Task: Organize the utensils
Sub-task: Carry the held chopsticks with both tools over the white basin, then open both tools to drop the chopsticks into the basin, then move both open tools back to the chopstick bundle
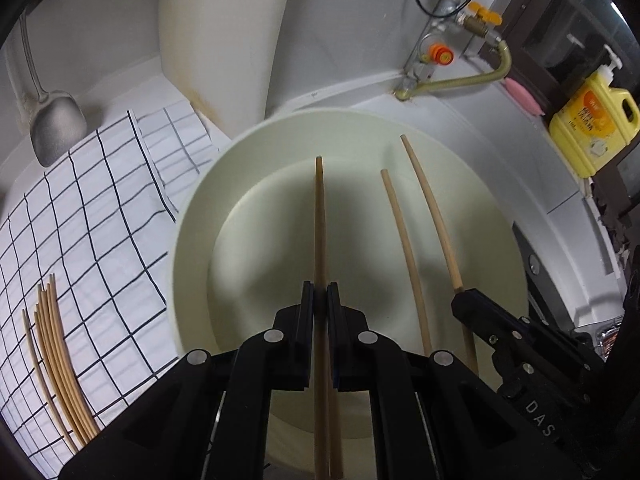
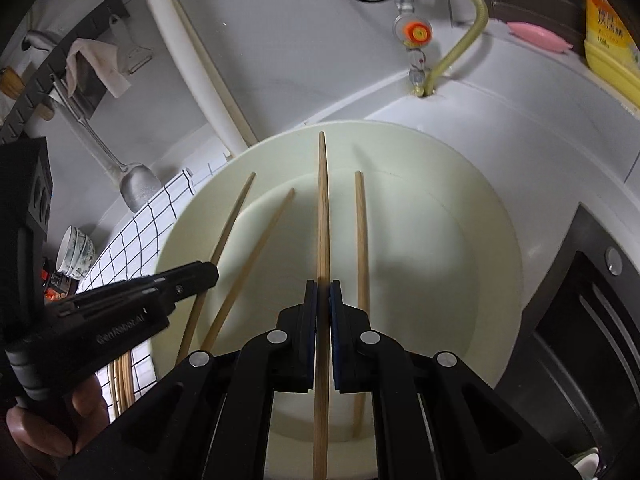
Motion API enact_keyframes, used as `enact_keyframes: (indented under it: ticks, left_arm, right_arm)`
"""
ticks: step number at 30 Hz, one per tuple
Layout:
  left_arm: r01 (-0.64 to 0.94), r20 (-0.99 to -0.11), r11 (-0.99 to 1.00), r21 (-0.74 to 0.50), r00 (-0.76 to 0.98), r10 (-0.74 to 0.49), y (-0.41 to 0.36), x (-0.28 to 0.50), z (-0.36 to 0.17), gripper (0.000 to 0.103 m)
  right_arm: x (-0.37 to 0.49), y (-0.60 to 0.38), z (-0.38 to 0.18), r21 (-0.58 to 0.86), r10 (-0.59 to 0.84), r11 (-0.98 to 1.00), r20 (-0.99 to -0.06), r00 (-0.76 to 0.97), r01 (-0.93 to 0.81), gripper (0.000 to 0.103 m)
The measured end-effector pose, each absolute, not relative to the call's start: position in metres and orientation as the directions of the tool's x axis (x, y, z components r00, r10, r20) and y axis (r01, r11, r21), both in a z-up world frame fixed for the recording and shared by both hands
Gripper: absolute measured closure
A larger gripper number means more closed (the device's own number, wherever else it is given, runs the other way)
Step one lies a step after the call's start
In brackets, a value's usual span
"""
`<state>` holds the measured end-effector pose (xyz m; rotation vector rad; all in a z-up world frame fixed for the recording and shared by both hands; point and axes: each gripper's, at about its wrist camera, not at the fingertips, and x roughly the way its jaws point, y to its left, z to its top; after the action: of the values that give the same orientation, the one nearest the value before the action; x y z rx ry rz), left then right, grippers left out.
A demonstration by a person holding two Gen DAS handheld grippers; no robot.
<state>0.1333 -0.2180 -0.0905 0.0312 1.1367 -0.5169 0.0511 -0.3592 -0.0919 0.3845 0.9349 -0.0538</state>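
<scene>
My left gripper [image 1: 320, 292] is shut on a wooden chopstick [image 1: 319, 216] that points forward over a cream round basin [image 1: 188, 240]. A second stick shows just under it near the bottom edge. In the right wrist view my right gripper [image 2: 323, 288] is shut on another chopstick [image 2: 322, 200] over the same basin [image 2: 180, 240]. A further chopstick [image 2: 362, 240] runs beside it; whether it is held or loose I cannot tell. The left gripper [image 2: 212, 272] comes in from the left with two sticks by its tip. Several chopsticks [image 1: 60, 368] lie bundled on a checked cloth [image 1: 100, 220].
A metal spatula [image 1: 56, 128] hangs on the wall at the left. A gas valve with a hose [image 1: 472, 24] stands behind the basin, and a yellow detergent bottle [image 1: 592, 120] sits at the right. A dark stove edge [image 2: 592, 320] borders the basin's right side. Bowls [image 2: 76, 252] stand far left.
</scene>
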Motion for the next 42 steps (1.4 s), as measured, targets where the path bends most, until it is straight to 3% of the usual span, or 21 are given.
enact_keyframes:
  ticks: [13,15,16,19,21,23,30,34,42]
  left_arm:
    - [0.39,-0.895,0.903,-0.183,0.314,-0.317,-0.245,0.147,-0.107,0.095]
    - [0.38,-0.897,0.908,-0.177,0.317,-0.308,-0.244,0.15,-0.105,0.095]
    - [0.374,-0.897,0.912,-0.171,0.325,-0.301,-0.241,0.15,-0.103,0.092]
    - [0.355,-0.887,0.923,-0.151,0.363,-0.285,-0.231,0.147,-0.093,0.067]
    - [0.34,-0.877,0.929,-0.146,0.39,-0.281,-0.222,0.144,-0.086,0.041]
    - [0.328,-0.863,0.932,-0.152,0.416,-0.287,-0.215,0.142,-0.077,0.033]
    - [0.315,-0.84,0.94,-0.133,0.467,-0.276,-0.187,0.125,-0.05,0.024]
    - [0.304,-0.828,0.944,-0.127,0.492,-0.27,-0.162,0.111,-0.037,0.022]
    - [0.275,-0.814,0.955,-0.113,0.525,-0.248,-0.113,0.084,-0.024,0.017]
  right_arm:
    - [0.063,-0.372,-0.104,0.307,0.121,0.924,-0.802,0.585,0.229,0.097]
    - [0.06,-0.374,-0.101,0.299,0.106,0.924,-0.798,0.594,0.238,0.091]
    - [0.058,-0.375,-0.099,0.296,0.098,0.924,-0.795,0.598,0.241,0.085]
    - [0.051,-0.376,-0.094,0.287,0.082,0.926,-0.789,0.609,0.246,0.084]
    - [0.044,-0.377,-0.089,0.286,0.074,0.924,-0.784,0.616,0.253,0.083]
    - [0.039,-0.376,-0.085,0.286,0.071,0.924,-0.78,0.622,0.253,0.082]
    - [0.02,-0.366,-0.069,0.284,0.066,0.926,-0.769,0.636,0.247,0.076]
    - [0.009,-0.353,-0.058,0.276,0.068,0.934,-0.763,0.643,0.229,0.068]
    - [-0.004,-0.308,-0.046,0.257,0.105,0.955,-0.758,0.644,0.146,0.067]
